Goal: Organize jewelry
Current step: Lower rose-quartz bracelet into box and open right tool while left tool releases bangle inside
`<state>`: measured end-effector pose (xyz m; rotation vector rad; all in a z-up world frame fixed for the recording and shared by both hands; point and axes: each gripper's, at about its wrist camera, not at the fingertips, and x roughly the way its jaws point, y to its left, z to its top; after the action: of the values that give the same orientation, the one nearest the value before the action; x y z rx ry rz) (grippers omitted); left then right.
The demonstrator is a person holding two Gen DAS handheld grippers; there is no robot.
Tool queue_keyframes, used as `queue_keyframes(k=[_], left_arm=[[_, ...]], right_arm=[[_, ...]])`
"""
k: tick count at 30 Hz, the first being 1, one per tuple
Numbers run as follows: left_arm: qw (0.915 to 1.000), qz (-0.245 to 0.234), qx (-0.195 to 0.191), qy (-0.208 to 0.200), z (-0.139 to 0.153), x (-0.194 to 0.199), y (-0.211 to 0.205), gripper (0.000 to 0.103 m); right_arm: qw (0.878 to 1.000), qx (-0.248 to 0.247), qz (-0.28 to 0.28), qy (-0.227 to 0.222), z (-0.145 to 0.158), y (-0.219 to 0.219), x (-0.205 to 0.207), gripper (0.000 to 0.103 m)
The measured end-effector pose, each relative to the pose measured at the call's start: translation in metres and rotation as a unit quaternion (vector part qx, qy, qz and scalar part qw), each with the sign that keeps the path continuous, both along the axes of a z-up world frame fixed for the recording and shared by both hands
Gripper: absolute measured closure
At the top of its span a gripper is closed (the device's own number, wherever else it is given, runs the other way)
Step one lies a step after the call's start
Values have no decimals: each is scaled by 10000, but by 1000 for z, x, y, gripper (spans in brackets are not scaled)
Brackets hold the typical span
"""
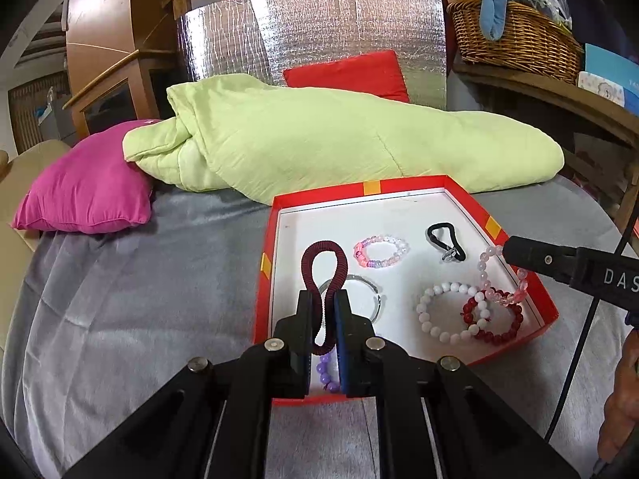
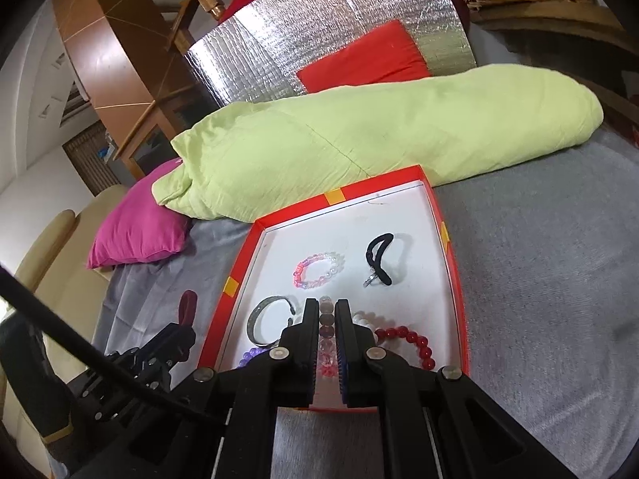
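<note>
- Left gripper (image 1: 324, 311) clamps our maroon band (image 1: 324, 279), lifted over the red box (image 1: 471, 195).
- Right gripper (image 2: 327, 319) pinches the pink bead strand (image 2: 326, 329) above the box's right side.
- We risk snagging the white (image 1: 451, 311) and red bracelets (image 1: 507, 327), which the dangling strand touches, dragging them out.

Six bead bracelets (image 1: 381, 251), one bangle (image 1: 367, 291), two bands (image 1: 445, 241), one box (image 1: 399, 185).
</note>
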<state>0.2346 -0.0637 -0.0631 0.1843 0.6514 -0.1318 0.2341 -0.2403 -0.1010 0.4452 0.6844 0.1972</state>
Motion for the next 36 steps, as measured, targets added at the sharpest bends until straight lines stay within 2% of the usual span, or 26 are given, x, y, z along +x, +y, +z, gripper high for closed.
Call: queue_keyframes(k=[10,23,36], left_arm=[[9998,34,-41,168,-10,22,-4,92],[9984,128,-362,412,-15,70,14,92],[9982,-37,-146,578,-34,115,4,92]], right_arm=[[9994,202,249,112,-4,3,15,94],[9988,279,330,246,-12,15,56,94],[9984,218,347,391,-23,22,76,94]])
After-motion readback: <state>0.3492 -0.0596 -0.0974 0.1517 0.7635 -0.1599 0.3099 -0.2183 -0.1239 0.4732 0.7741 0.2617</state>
